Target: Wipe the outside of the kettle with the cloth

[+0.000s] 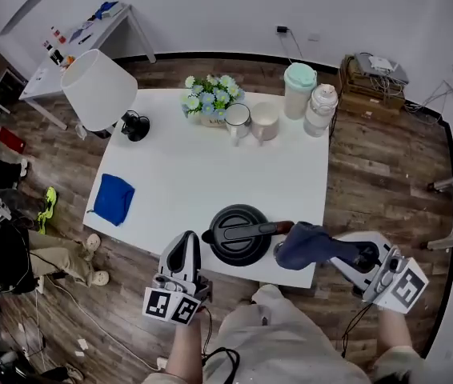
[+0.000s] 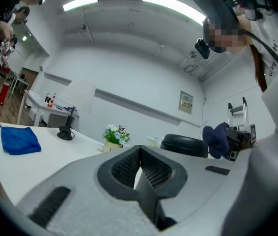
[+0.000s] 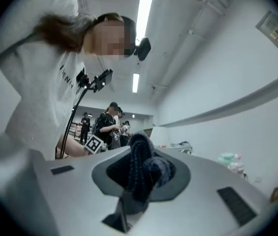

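White table [image 1: 210, 166] carries the black kettle [image 1: 238, 232] at its near edge, handle toward my right. My right gripper [image 1: 345, 254] is clamped on a dark blue cloth [image 1: 305, 245], bunched just beside the handle's end. My left gripper [image 1: 188, 245] sits near the kettle's left side, jaws together, holding nothing. Wall notice [image 2: 185, 101] print: too small to read.

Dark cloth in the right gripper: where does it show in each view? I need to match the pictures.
Head view: the dark cloth sits low, right of centre, at the tip of the right gripper, beside the kettle.
Left gripper view: right of middle, just right of the kettle.
Right gripper view: centre, clamped between the jaws.
Shared landmark: the kettle, in the head and left gripper views only.
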A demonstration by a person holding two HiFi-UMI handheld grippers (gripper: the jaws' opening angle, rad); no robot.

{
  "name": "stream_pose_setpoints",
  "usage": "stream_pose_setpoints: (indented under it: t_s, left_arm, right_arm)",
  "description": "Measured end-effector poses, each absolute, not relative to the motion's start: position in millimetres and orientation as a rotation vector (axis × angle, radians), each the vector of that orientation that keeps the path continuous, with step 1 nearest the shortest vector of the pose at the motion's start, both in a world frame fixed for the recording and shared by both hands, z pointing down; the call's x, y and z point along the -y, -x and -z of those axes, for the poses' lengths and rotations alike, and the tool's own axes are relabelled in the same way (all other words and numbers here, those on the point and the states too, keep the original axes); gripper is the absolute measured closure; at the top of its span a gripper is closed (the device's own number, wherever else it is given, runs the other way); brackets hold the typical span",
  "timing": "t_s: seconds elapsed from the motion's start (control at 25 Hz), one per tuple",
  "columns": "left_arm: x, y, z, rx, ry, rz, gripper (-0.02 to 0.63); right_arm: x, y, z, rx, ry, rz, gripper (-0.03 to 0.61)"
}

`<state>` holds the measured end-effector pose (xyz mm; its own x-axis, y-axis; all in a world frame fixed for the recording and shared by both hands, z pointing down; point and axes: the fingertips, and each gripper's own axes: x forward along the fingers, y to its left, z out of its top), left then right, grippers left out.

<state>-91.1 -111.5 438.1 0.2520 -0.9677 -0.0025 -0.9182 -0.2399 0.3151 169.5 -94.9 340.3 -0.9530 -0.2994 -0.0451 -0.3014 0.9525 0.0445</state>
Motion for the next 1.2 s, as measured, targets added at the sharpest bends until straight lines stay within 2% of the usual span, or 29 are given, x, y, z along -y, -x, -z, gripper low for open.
stream_pose_setpoints:
  t_s: [0.2, 0.68, 1.2]
  left_arm:
    - [113.3, 90.1, -432.5, 1.812, -2.277, 0.297, 0.606]
    - [121.1, 109.0, -465.2, 1.774, -2.257, 0.318, 0.606]
    - [127.7, 107.3, -479.8, 1.687, -2.278, 0.337, 0.606]
  right_arm:
    - [149.5, -158.1, -312.2, -3.019, 0.325, -0.187, 0.526]
    - [201.6, -80.4, -429.5, -3.356, -0.051, -0.044, 0.526]
    - [206.1, -63.2, -538.5, -3.635, -0.119, 0.166, 0.526]
